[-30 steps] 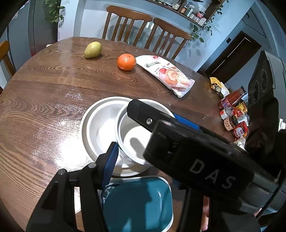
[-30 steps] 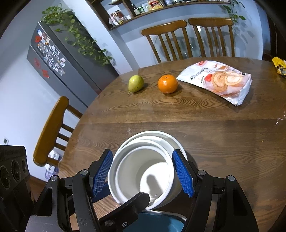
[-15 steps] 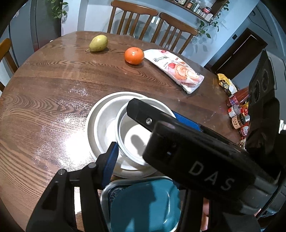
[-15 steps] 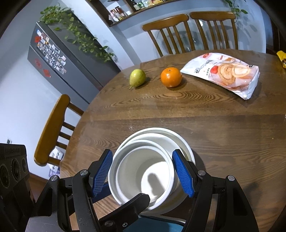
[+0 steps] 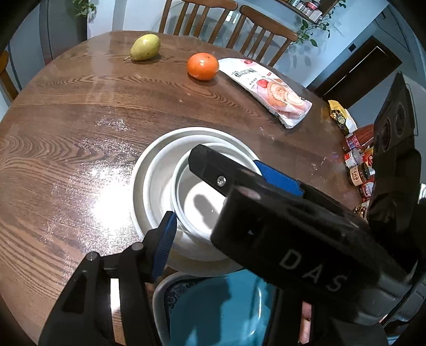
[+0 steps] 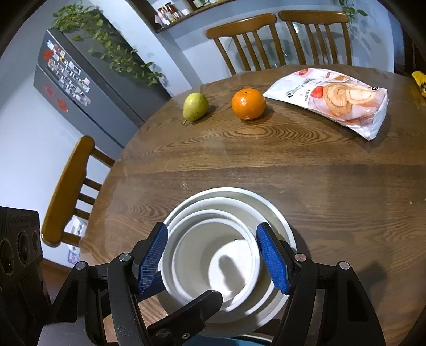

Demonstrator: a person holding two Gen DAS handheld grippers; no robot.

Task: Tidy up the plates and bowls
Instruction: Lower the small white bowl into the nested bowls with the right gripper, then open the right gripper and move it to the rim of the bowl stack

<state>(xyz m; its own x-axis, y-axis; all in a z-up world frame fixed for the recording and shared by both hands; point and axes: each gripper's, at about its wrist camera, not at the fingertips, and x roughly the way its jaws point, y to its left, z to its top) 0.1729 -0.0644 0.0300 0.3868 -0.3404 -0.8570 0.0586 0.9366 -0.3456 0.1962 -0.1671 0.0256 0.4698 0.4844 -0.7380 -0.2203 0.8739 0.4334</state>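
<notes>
The small white bowl [image 6: 213,255] is gripped between the right tongs [image 6: 213,259] for nesting; the left tongs' [image 5: 231,205] closure cannot be told.

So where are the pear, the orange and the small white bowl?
pear [image 6: 195,106], right wrist view, middle of its green skin.
orange [image 6: 248,103], right wrist view, centre of its peel.
small white bowl [image 6: 231,266], right wrist view, its inside floor.

A home dining room: round wooden table [image 6: 293,165], wooden chairs [image 6: 245,42], magnet-covered fridge [image 6: 80,87], spice shelf [image 6: 175,13].
</notes>
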